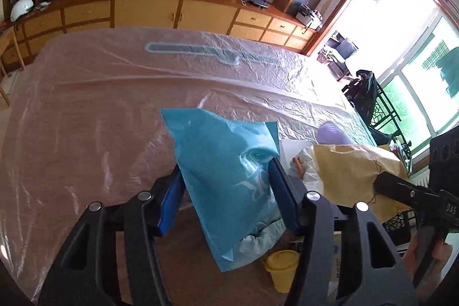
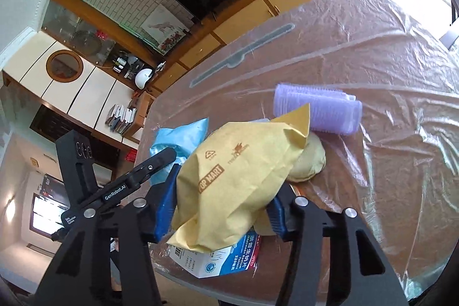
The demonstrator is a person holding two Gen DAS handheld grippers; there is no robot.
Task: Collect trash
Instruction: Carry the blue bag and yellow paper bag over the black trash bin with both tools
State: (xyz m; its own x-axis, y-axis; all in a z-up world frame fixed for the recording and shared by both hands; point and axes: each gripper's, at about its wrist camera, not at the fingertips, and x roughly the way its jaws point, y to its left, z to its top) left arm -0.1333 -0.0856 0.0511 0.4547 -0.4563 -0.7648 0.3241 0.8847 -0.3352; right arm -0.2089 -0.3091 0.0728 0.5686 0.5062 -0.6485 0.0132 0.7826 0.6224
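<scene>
With the left gripper (image 1: 226,185) clamping the blue plastic bag (image 1: 226,162) and the right gripper (image 2: 221,200) clamping the yellow paper bag (image 2: 238,174), lift both clear of the plastic-covered table (image 2: 387,76) together, grips firm.

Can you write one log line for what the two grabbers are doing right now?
left gripper: fingers around blue bag | right gripper: fingers around yellow bag | purple cups: on table

Blue bag (image 1: 226,177), yellow bag (image 2: 238,179), purple cups (image 2: 318,111)
</scene>
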